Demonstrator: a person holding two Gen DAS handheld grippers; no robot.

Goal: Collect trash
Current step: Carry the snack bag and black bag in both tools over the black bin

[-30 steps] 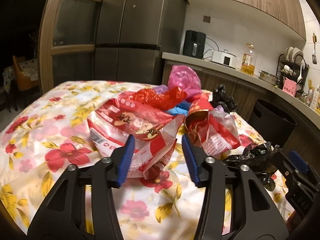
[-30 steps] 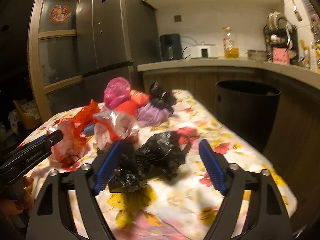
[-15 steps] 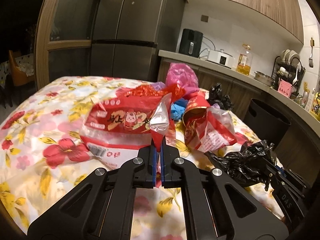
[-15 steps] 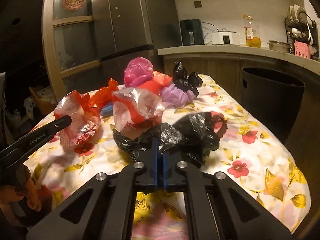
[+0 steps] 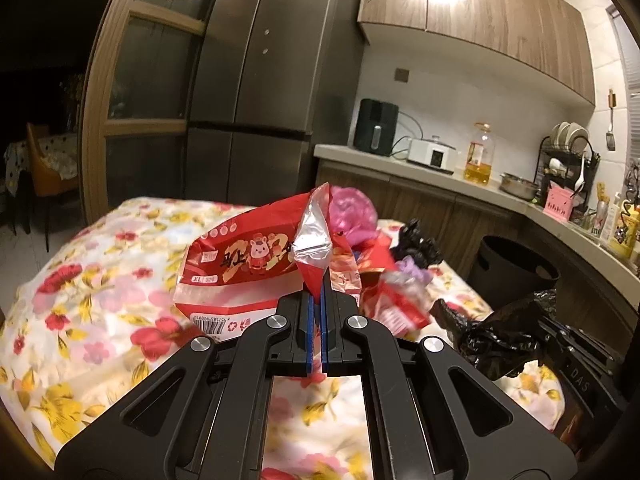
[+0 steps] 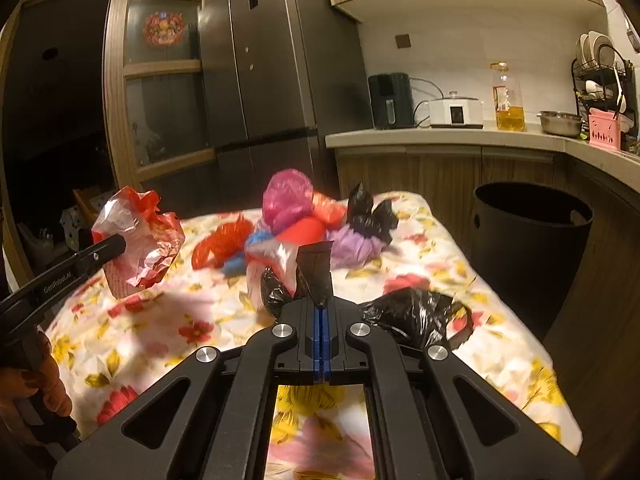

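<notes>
We have each tool clamped on trash, left tool (image 5: 317, 312) on the red wrapper (image 5: 240, 268), right tool (image 6: 322, 320) on the black bag (image 6: 412, 316), lifted clear for the bin (image 6: 532, 236).

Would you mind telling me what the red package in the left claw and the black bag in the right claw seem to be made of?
Red package: likely thin printed plastic film with a silvery inner lining, glossy and creased. Black bag: apparently thin polyethylene film, shiny, crumpled into soft folds. Left claw and right claw each pinch theirs shut.

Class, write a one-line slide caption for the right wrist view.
Right gripper pinches a black plastic bag above the floral tablecloth, black bin waiting nearby.
</notes>
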